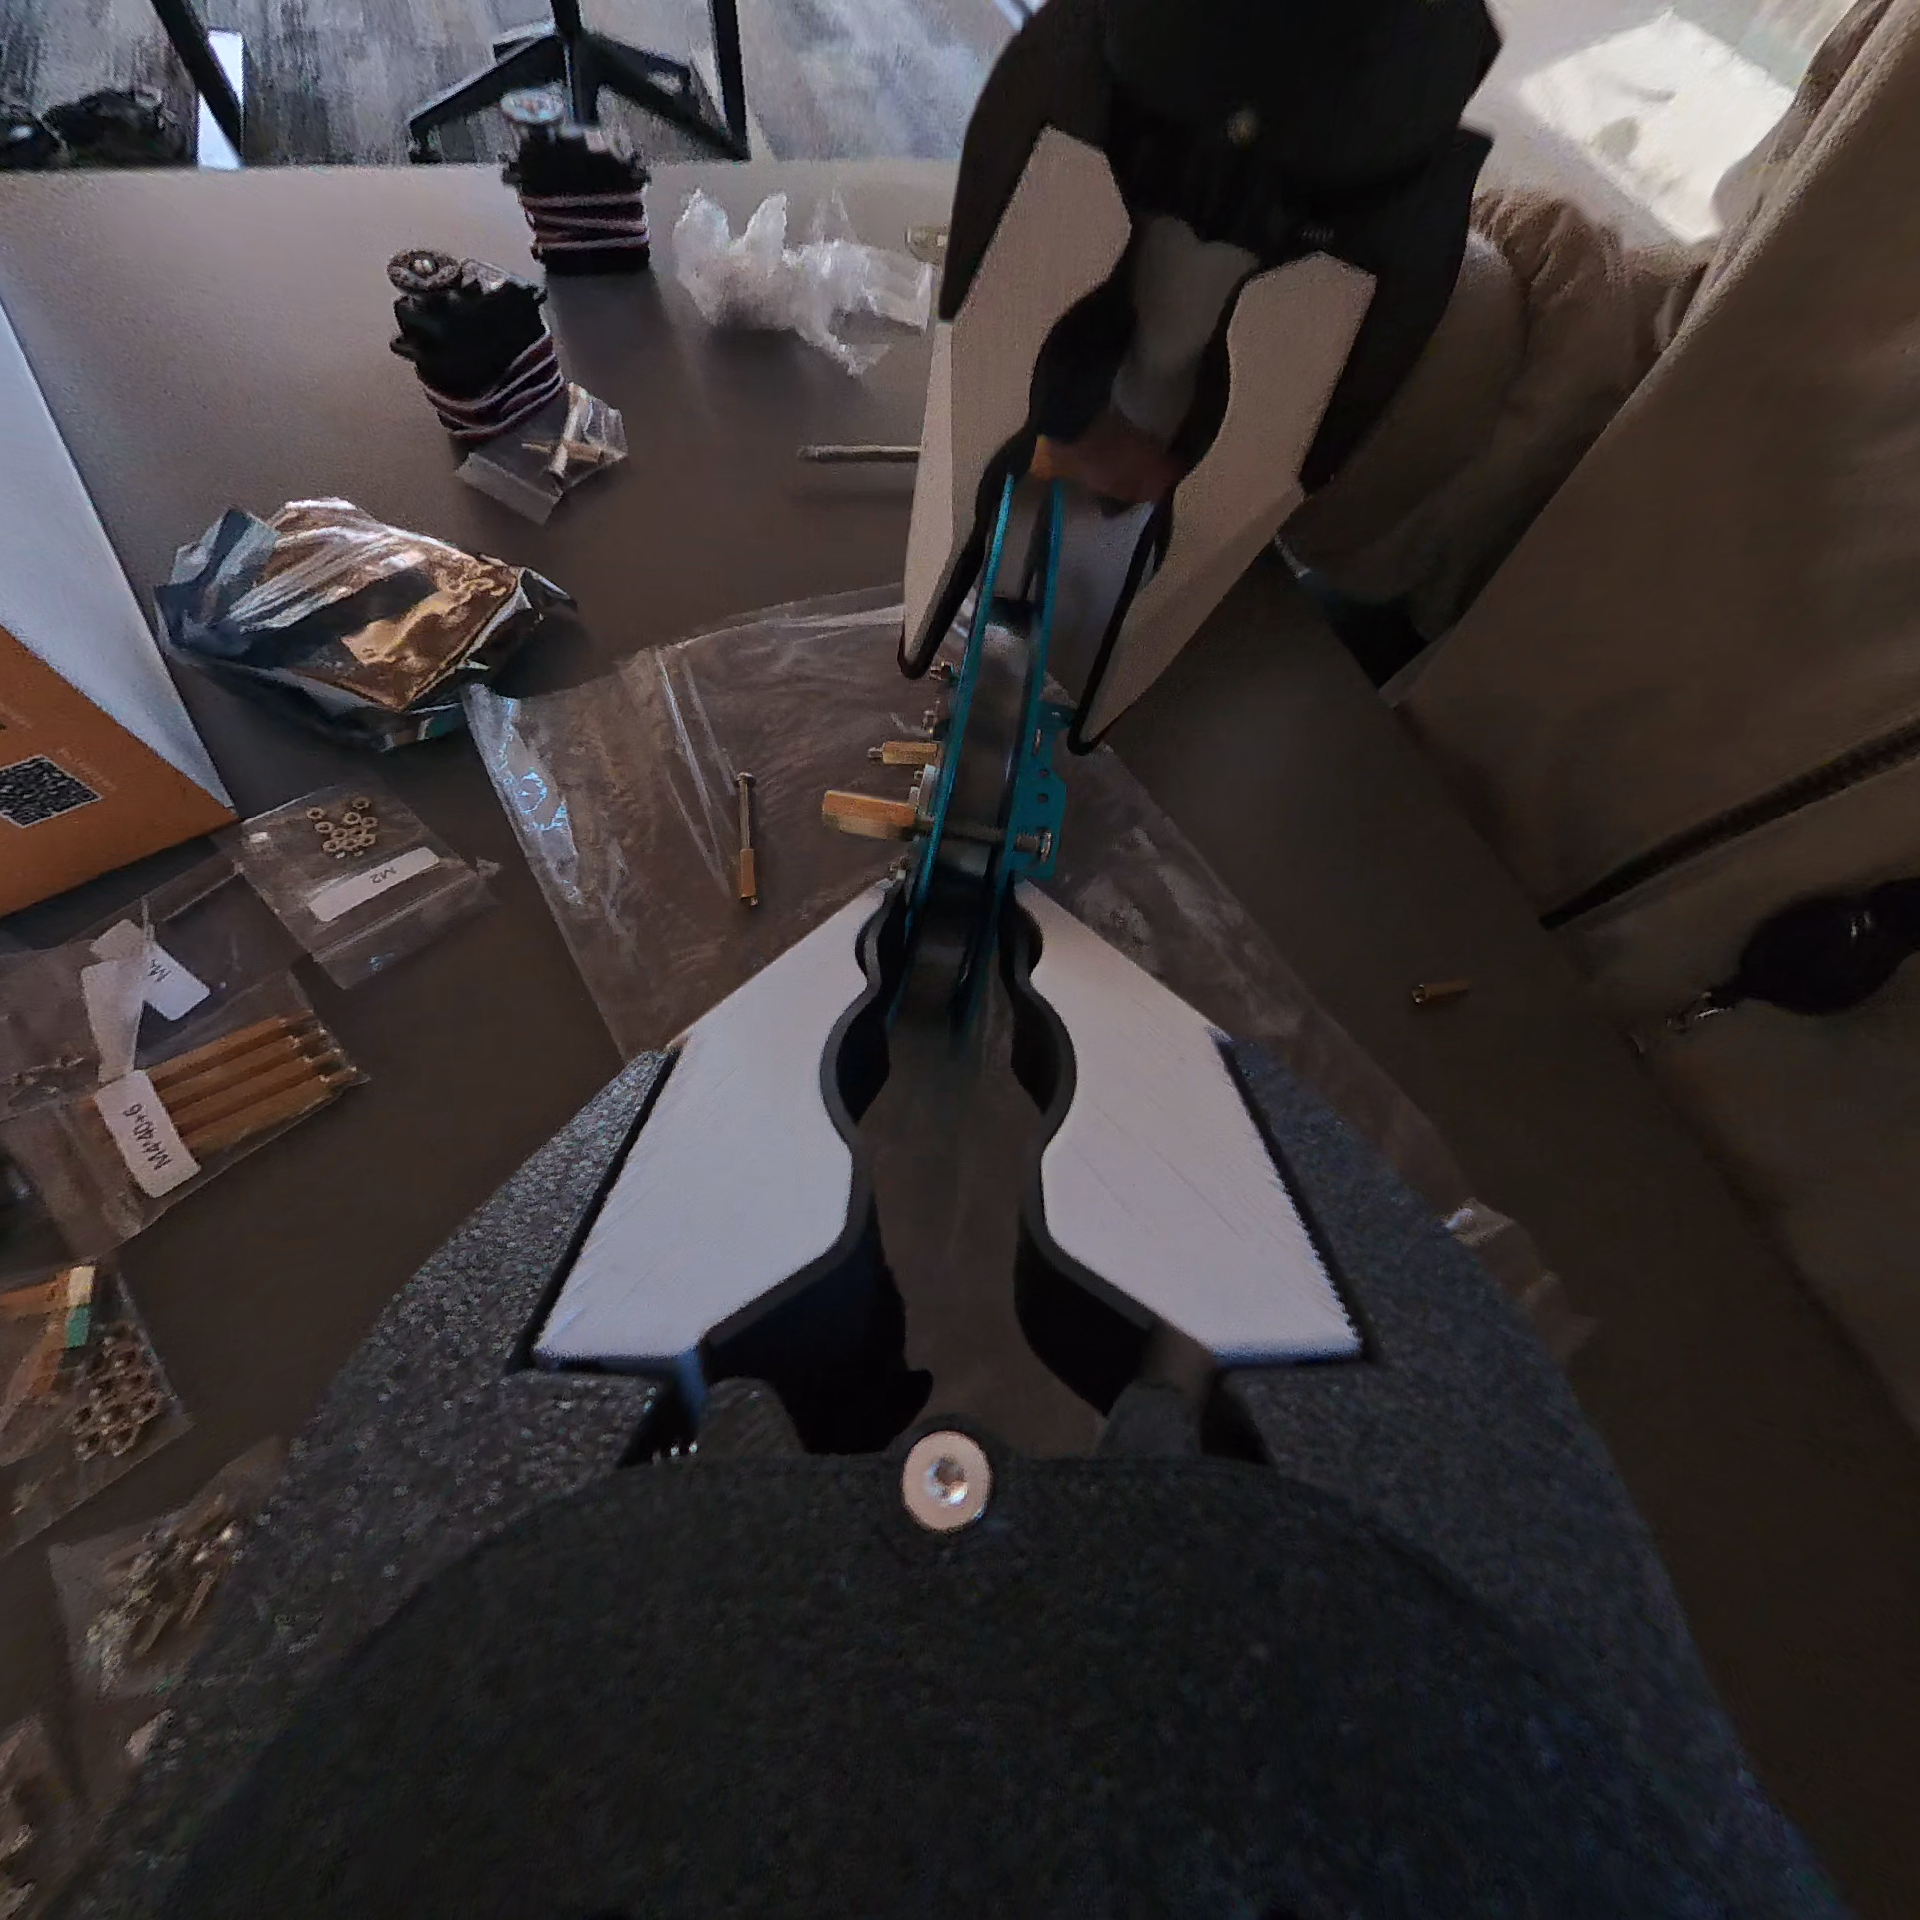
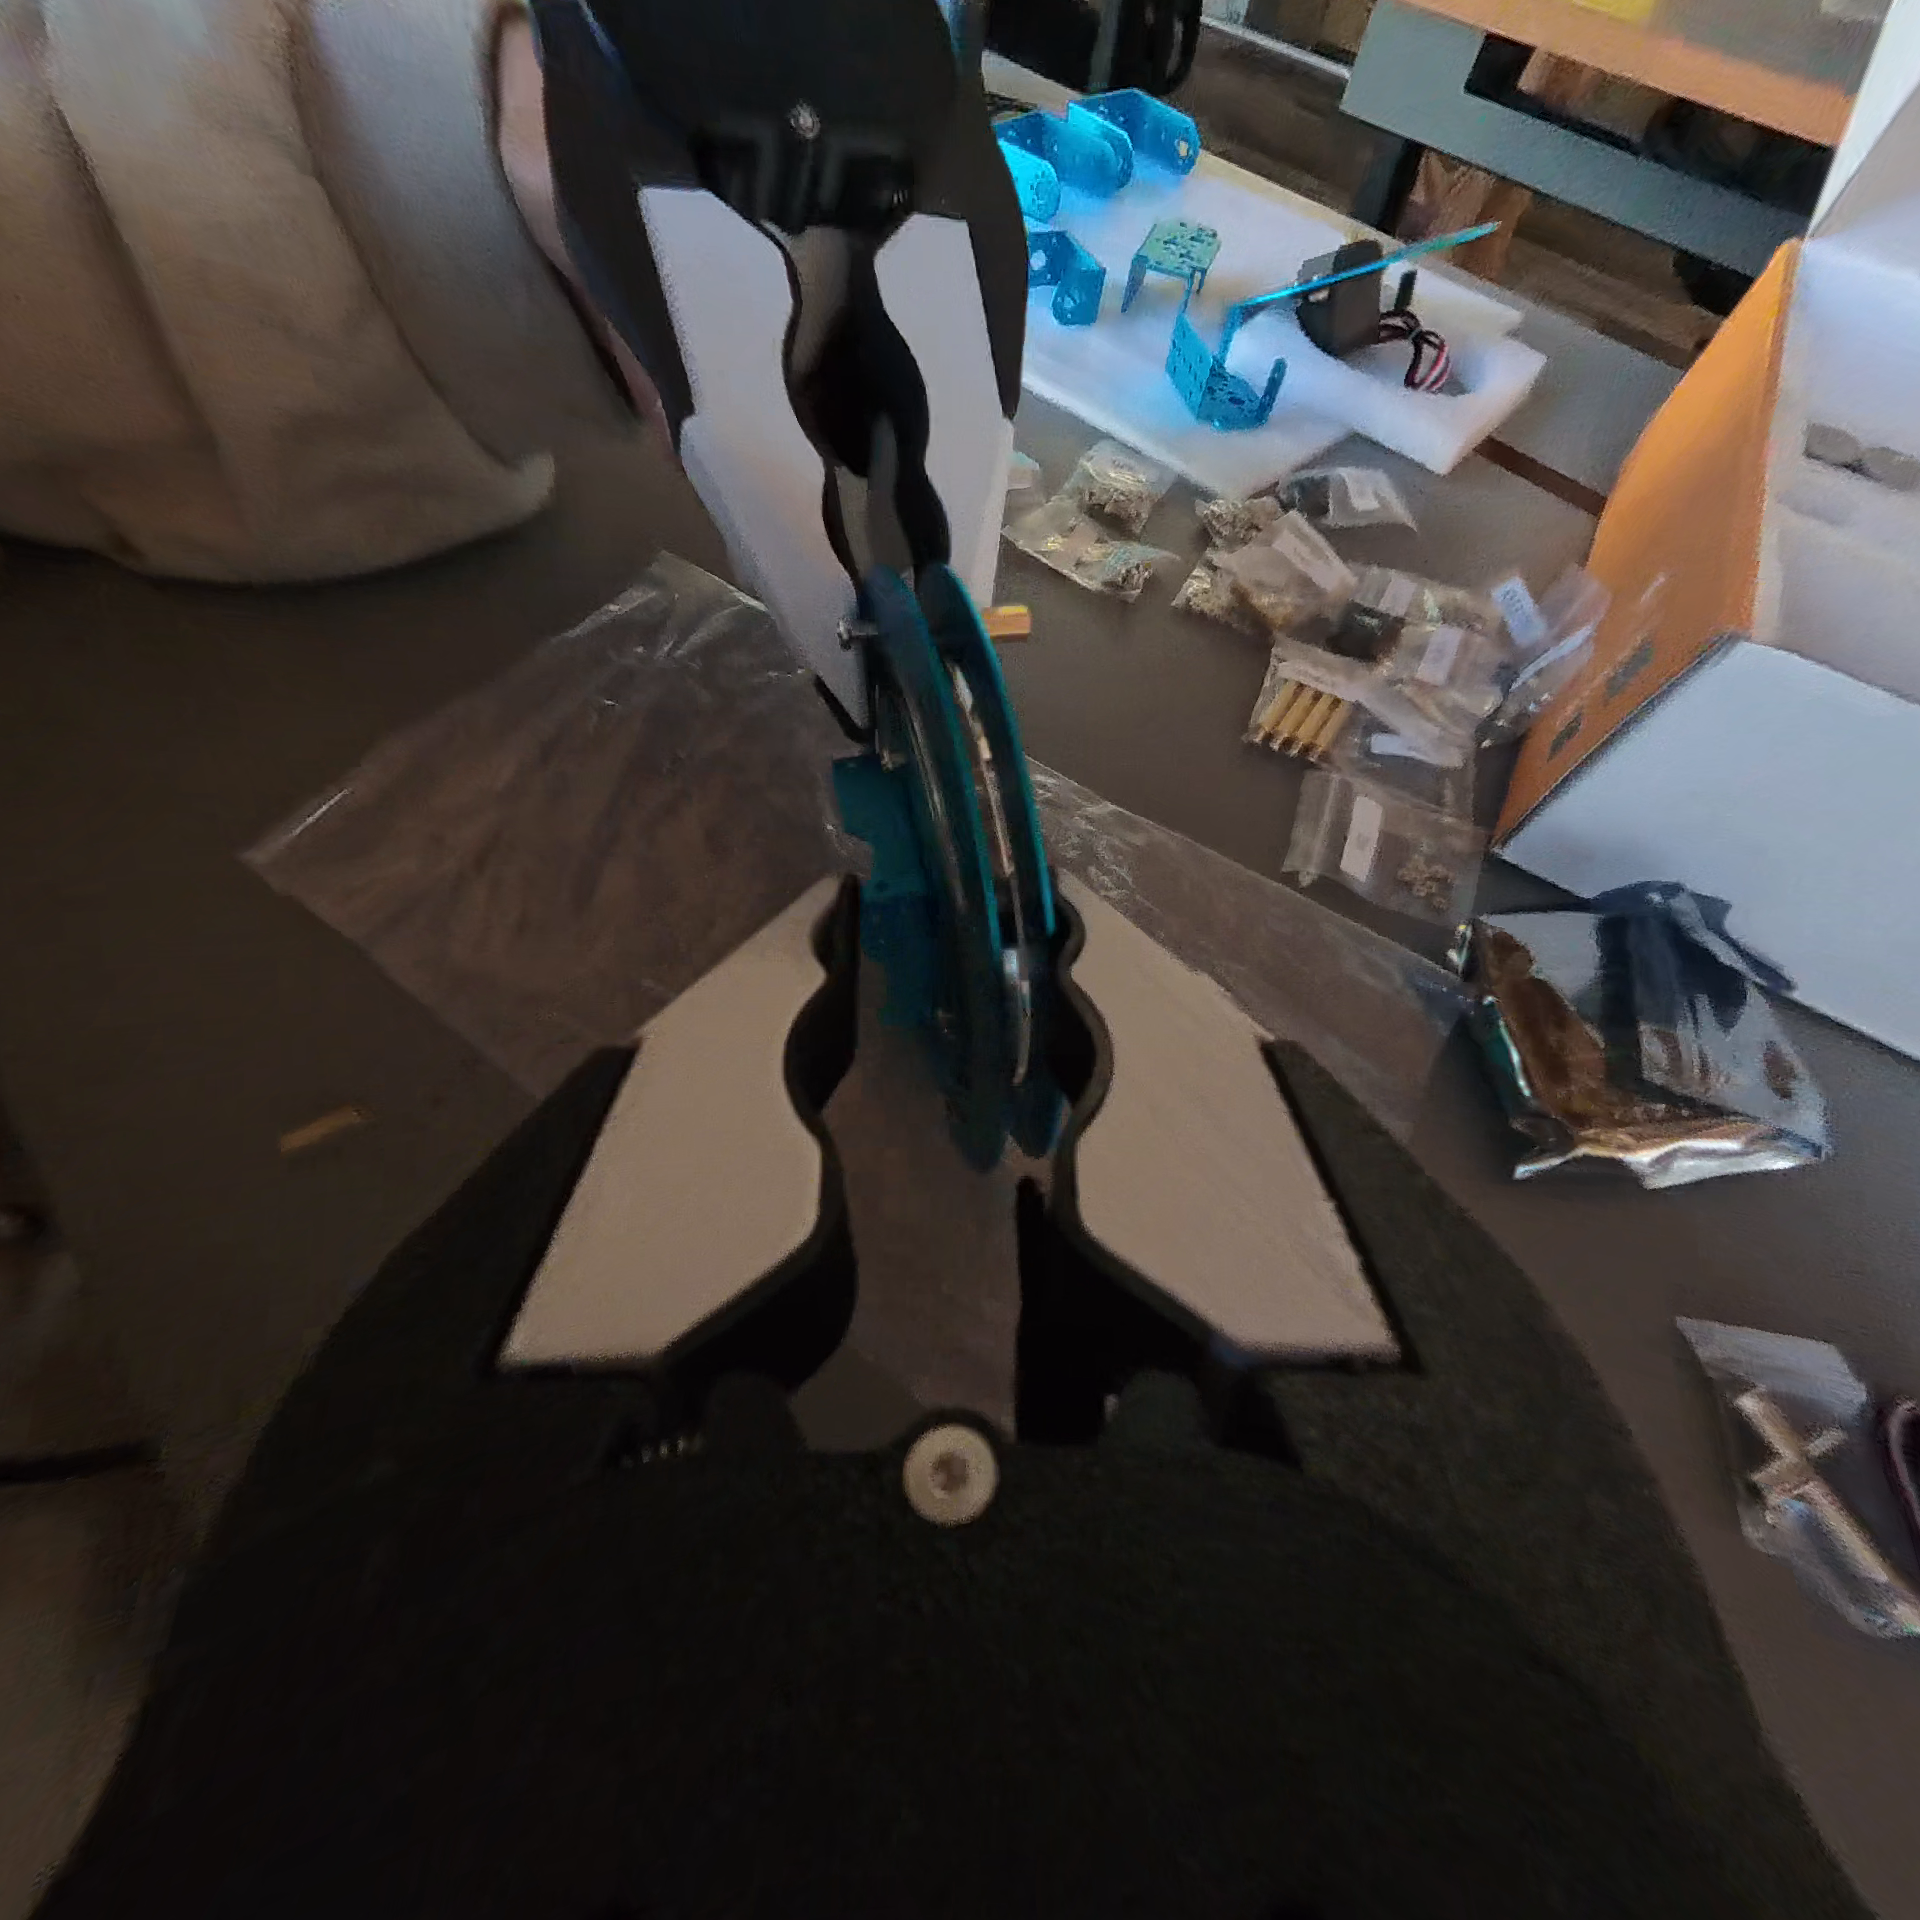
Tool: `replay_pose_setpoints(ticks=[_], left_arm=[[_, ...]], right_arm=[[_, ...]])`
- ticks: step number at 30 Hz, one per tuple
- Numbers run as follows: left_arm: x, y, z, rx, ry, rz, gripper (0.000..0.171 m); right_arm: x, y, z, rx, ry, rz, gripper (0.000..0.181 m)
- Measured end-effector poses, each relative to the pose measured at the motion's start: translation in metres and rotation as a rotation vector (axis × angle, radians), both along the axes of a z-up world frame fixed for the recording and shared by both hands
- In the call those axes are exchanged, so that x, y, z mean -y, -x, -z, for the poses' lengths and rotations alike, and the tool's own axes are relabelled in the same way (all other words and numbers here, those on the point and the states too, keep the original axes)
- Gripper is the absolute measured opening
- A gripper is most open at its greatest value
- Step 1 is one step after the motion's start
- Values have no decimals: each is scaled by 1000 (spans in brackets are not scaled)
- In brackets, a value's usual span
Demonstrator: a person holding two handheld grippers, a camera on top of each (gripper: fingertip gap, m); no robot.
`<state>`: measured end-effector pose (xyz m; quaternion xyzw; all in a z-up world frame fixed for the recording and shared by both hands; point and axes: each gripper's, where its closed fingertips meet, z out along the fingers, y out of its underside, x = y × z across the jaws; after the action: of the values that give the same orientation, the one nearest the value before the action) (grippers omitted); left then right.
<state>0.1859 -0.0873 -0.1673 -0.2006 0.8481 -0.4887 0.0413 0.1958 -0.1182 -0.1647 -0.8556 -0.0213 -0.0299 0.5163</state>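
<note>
A blue metal disc assembly (image 1: 982,748), two round plates with brass standoffs (image 1: 862,814) on one side, is held edge-on above the dark table (image 1: 260,260). My left gripper (image 1: 951,920) is shut on its near edge. My right gripper (image 1: 1003,701) comes in from the far side and is shut on the opposite edge. In the right wrist view the assembly (image 2: 951,831) sits between the right gripper (image 2: 951,925) and the left gripper (image 2: 899,613). A clear plastic sheet (image 1: 644,748) lies beneath.
Two black servos (image 1: 473,343), a foil bag (image 1: 364,613), small bags of screws and standoffs (image 2: 1351,665) and an orange-and-white box (image 2: 1683,540) crowd one side. Blue brackets (image 2: 1216,353) lie on white foam (image 2: 1299,416). A loose standoff (image 1: 746,842) lies nearby. A beige cushion (image 2: 260,312) borders the table.
</note>
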Motion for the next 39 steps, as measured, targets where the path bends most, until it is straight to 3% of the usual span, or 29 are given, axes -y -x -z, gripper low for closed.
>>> replay_pose_setpoints(ticks=[3, 8, 13, 21, 23, 26, 31, 39], left_arm=[[-1, 11, -6, -13, -48, 9, 12], [-4, 46, -42, 0, -38, 28, 12], [-13, 61, -14, -32, -144, 14, 11], [-13, 62, -12, -17, -107, 9, 13], [-14, 63, -11, -26, -90, 14, 15], [-15, 64, -1, -41, -97, 12, 13], [-23, 67, 7, -36, -120, -11, 12], [-31, 69, 13, -74, -12, -66, 13]], right_arm=[[-2, 7, -2, -94, 24, -74, 30], [-5, 45, -30, -291, -86, -278, 26], [-17, 64, 5, -294, 1, -313, 26], [-13, 66, 3, -262, -38, -351, 26], [-8, 62, 8, -272, -9, -356, 13], [-4, 53, 10, -273, -2, -332, 12], [-14, 54, 1, -250, -19, -345, 12], [-30, 50, -3, -321, -41, -375, 14]])
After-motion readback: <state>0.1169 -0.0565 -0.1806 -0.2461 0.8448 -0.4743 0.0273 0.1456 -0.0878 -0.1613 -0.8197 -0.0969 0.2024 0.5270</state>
